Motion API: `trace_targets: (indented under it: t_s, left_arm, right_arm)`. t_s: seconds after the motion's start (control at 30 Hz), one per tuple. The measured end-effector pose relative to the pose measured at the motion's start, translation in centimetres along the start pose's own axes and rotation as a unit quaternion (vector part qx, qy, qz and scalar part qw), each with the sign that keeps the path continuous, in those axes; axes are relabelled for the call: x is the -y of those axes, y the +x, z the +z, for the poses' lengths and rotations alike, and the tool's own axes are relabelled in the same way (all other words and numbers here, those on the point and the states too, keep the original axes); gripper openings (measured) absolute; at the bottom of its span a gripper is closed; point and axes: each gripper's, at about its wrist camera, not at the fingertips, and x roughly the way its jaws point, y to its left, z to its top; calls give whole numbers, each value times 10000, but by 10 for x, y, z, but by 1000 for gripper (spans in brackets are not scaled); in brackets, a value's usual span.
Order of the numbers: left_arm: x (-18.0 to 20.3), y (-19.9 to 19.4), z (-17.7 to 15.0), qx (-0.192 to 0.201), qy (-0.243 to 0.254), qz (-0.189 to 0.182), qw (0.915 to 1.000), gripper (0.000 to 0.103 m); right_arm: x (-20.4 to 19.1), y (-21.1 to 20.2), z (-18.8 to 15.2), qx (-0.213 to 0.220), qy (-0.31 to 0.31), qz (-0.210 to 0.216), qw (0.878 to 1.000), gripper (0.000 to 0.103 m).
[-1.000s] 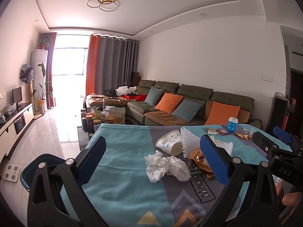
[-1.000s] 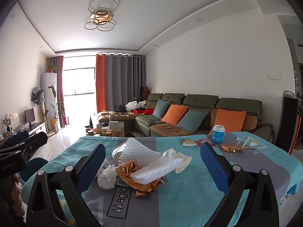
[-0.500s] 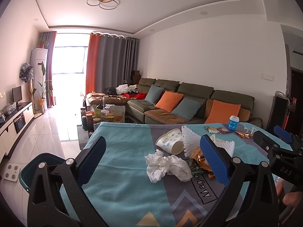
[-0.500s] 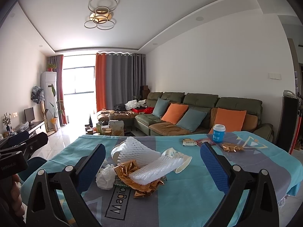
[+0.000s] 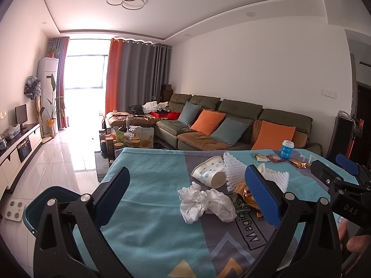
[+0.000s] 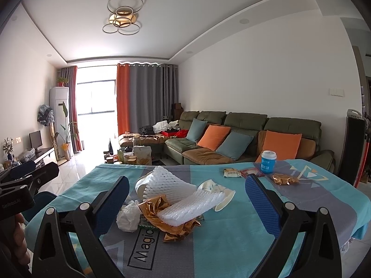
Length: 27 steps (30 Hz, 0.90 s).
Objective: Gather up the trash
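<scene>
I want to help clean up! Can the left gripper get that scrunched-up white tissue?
Probably yes. The left gripper is open, and the white tissue lies just ahead between its fingers on the tablecloth, with nothing in front of it.

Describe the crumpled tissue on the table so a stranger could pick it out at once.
Start at the table with the teal and grey cloth. The trash pile sits in its middle, and the crumpled tissue lies at the pile's left edge, beside the tipped paper cup. It alone is soft, plain white and wadded, unlike the netted foam sleeves or gold wrapper.

left tool (image 5: 187,197): jaws wide apart, holding nothing, hovering
right tool (image 6: 187,199): jaws wide apart, holding nothing, hovering
</scene>
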Motion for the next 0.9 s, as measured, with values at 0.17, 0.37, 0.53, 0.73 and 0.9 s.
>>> trace_targets:
  t_s: [0.17,0.37,0.53,0.73,0.9]
  left_arm:
    - [0,2,0,-31,-5,-8,10000,98]
    - [1,13,-1,-216,79,-9,9997,98]
    - [-2,32,0,-498,3,-2,9988,98]
    - [-4,57,-3,-847,-87,26,9964,98]
    - [-9,79,-7,-1095,-214,-42,9937,98]
  right_arm:
    - [1,1,0,-29,1,4,10000,97]
    - [7,14,0,-202,127,3,9997,97]
    - [15,34,2,-500,222,7,9985,97]
    - [25,67,2,-1003,418,18,9941,97]
    - [35,92,-3,-1420,632,13,9878,97]
